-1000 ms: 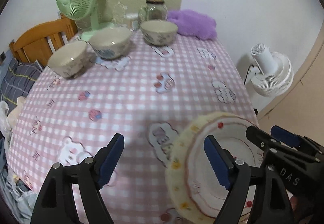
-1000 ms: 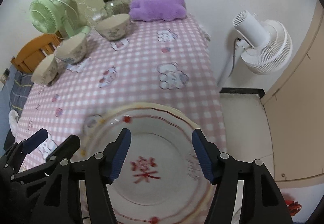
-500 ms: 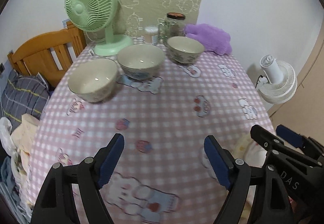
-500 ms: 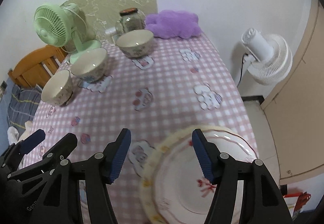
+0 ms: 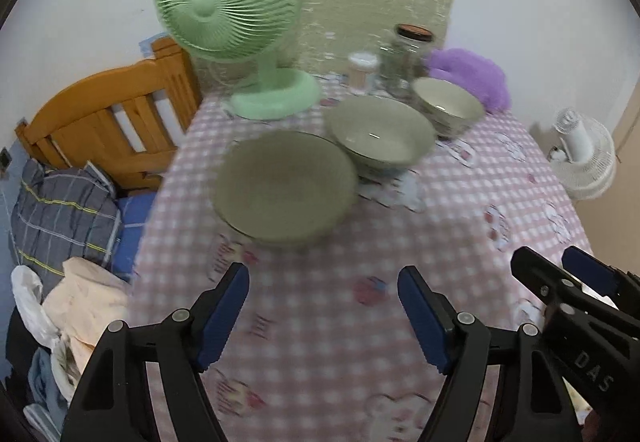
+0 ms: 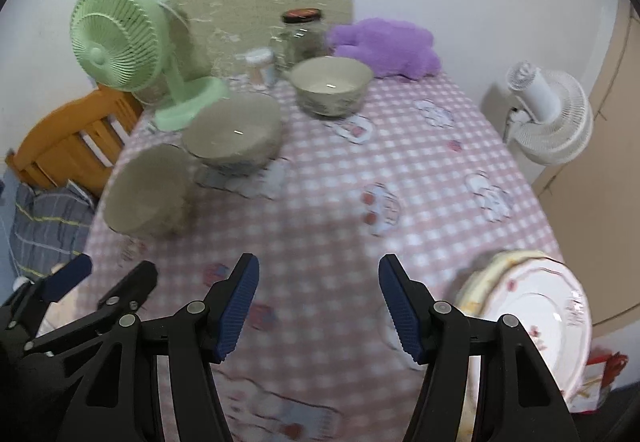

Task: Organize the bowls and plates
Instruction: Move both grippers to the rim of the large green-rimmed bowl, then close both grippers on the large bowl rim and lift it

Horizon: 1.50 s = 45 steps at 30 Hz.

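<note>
Three cream bowls stand in a row on the pink checked tablecloth: a near bowl, a middle bowl and a far bowl. A stack of flowered plates lies at the table's near right edge. My left gripper is open and empty, just short of the near bowl. My right gripper is open and empty over the cloth, left of the plates; it also shows in the left wrist view.
A green desk fan, a glass jar, a small cup and a purple plush stand at the table's back. A white floor fan stands right of the table. A wooden bed frame with bedding is left.
Both grippers have swung left and forward, away from the plates and toward the bowls. The near bowl is now much closer to my left gripper. Both stay open.
</note>
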Each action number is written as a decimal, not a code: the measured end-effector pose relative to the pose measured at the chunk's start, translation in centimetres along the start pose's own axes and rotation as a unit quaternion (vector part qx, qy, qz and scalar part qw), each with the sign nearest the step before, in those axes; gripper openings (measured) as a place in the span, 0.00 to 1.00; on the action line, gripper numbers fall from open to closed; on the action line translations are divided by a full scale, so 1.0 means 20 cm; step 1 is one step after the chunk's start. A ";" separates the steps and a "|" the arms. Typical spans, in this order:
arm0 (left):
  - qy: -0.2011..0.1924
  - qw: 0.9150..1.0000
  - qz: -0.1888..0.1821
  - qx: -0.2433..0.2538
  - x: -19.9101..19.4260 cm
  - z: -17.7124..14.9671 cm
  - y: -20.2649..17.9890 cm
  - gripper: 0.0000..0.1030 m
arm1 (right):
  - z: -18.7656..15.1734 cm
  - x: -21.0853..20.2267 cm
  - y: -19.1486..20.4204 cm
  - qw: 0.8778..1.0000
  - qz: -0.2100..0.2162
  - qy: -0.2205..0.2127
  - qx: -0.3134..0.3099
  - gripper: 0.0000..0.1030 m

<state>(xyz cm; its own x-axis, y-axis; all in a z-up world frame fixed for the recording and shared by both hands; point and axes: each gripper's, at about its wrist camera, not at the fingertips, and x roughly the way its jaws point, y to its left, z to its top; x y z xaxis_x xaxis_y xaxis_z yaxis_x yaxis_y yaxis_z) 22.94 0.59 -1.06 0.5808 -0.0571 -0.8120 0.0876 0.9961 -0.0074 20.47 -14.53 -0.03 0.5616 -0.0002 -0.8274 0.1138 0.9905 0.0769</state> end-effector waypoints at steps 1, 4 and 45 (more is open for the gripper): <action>-0.003 1.000 0.002 -0.001 0.02 0.02 0.03 0.75 | 0.02 0.02 0.04 1.000 0.004 -0.001 0.000 0.64; -0.012 1.000 0.017 -0.001 0.06 0.08 0.13 0.75 | 0.10 0.08 0.14 1.000 0.024 -0.001 -0.001 0.64; 0.032 0.999 0.033 0.019 0.59 0.30 0.36 0.20 | 0.36 0.68 0.62 0.998 0.007 0.040 -0.043 0.14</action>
<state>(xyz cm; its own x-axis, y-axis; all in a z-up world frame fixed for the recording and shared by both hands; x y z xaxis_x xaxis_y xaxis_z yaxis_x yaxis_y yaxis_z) 35.34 6.75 -7.21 0.5332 0.0137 -0.8459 0.0825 0.9943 0.0680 35.38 -3.21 -6.36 0.4952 0.0216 -0.8685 0.0334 0.9985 0.0439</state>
